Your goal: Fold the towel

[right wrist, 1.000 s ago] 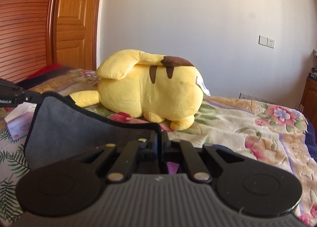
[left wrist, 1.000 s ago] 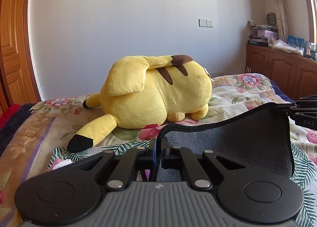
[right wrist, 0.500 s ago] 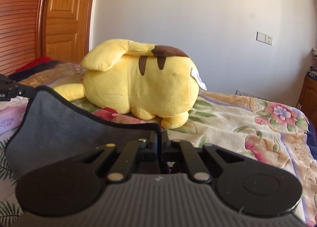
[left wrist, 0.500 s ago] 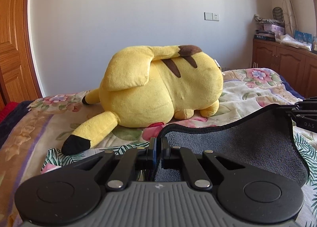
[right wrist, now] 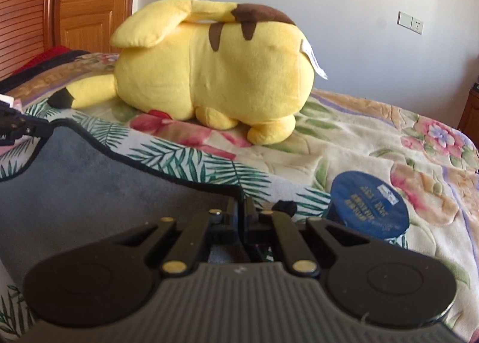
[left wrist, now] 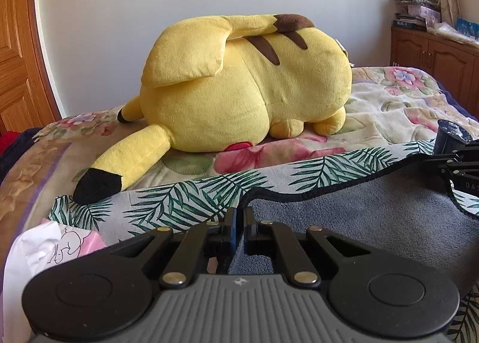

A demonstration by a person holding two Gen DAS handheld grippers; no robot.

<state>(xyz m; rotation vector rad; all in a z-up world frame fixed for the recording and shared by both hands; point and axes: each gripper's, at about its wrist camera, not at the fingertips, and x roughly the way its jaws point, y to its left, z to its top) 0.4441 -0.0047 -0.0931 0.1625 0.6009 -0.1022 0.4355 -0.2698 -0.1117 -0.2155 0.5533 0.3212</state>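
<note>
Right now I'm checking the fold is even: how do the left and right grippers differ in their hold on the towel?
The left gripper pinches the towel at its left corner; the right gripper pinches the opposite, right corner. Past the left gripper lies a pink-and-white packet; past the right gripper lies a blue round lid. Both are shut on the dark hem, with the grey side draped between them over the leaf-print cloth.

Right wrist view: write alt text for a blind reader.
The right claw is shut on a corner of a grey towel with a black hem, leaf-printed on its other face, held low over a floral bedspread. Behind lies a large yellow plush toy; a round dark-blue lid sits to the right.
</note>
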